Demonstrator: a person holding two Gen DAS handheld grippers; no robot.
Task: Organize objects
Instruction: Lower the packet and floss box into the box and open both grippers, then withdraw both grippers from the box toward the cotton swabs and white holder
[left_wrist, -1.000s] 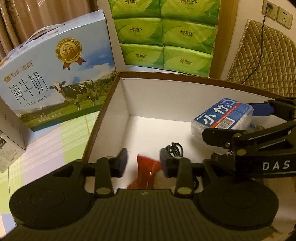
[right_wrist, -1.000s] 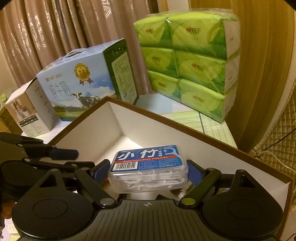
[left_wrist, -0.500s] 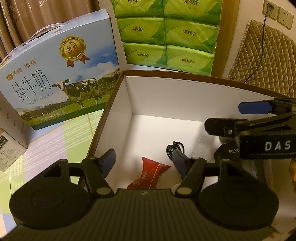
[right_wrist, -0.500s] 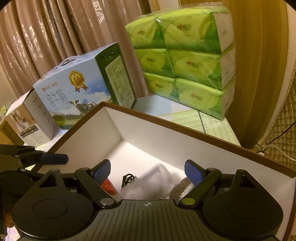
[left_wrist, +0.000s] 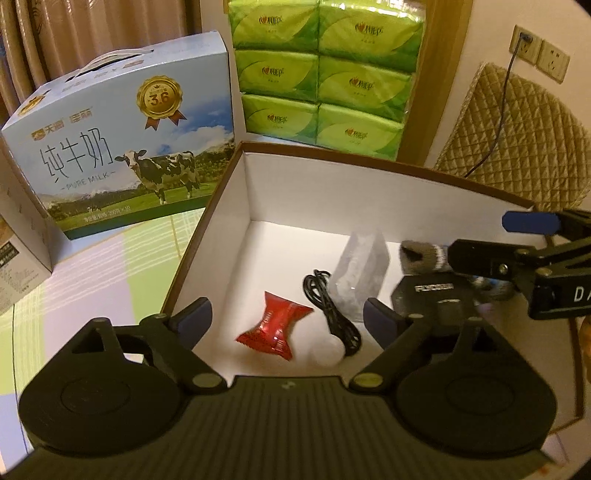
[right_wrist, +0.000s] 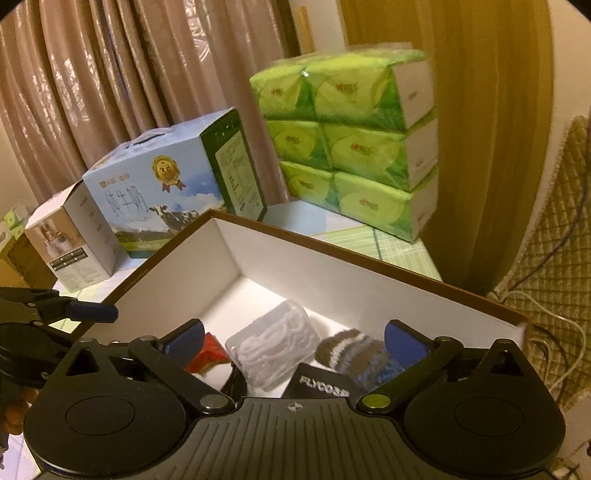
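A brown-rimmed white box (left_wrist: 236, 206) (right_wrist: 332, 273) sits in front of me. Inside lie a red snack packet (left_wrist: 275, 328) (right_wrist: 207, 356), a black cable (left_wrist: 328, 306), a clear floss-pick case (left_wrist: 360, 273) (right_wrist: 275, 347), a grey striped sock (left_wrist: 421, 254) (right_wrist: 351, 350) and a black FLYCO box (left_wrist: 428, 295) (right_wrist: 321, 380). My left gripper (left_wrist: 286, 319) hangs open above the packet and cable, holding nothing. My right gripper (right_wrist: 293, 341) is open over the clear case, empty; it also shows at the right of the left wrist view.
A blue milk carton (left_wrist: 122, 147) (right_wrist: 173, 188) stands left of the box and a stack of green tissue packs (left_wrist: 321, 74) (right_wrist: 354, 155) behind it. A small white carton (right_wrist: 70, 240) is further left. A quilted chair back (left_wrist: 517, 147) is on the right.
My right gripper opened and dropped the floss-pick case into the box. My left gripper opened and let go of the red packet, then both pulled back and up.
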